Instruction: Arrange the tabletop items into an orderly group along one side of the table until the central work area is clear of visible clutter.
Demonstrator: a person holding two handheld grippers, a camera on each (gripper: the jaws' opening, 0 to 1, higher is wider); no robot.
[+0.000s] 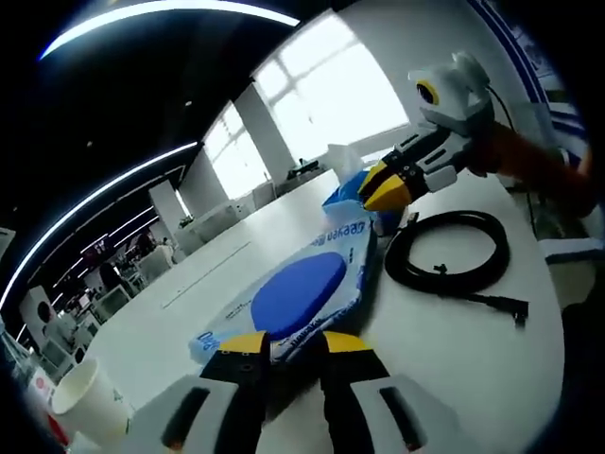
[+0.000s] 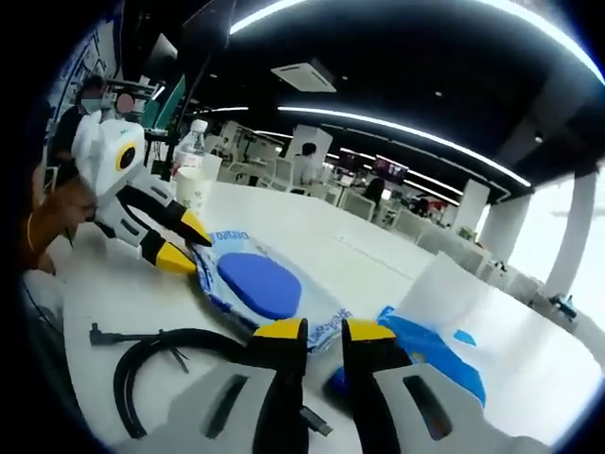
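The wet-wipes pack, white and blue with a blue oval lid, is lying flat on the white table in the left gripper view, and we are working it from both ends, which we judge is a way to slide or lift the floppy pack toward one side. Our left gripper is sitting at the near end with its yellow-tipped fingers narrowly parted, the pack's edge lying between them; a firm pinch we cannot confirm. Our right gripper is meeting the far end, tips nearly together. A coiled black cable is lying just beside the pack, and a paper cup is standing near the table's edge.

In the right gripper view, the wet-wipes pack is stretching between the right gripper, whose fingers are narrowly apart at its near edge, and the left gripper, whose fingers are spread at the far edge. A blue tissue pack is lying just beside our fingers; the cable is curling on the other side, and a water bottle is standing beyond.
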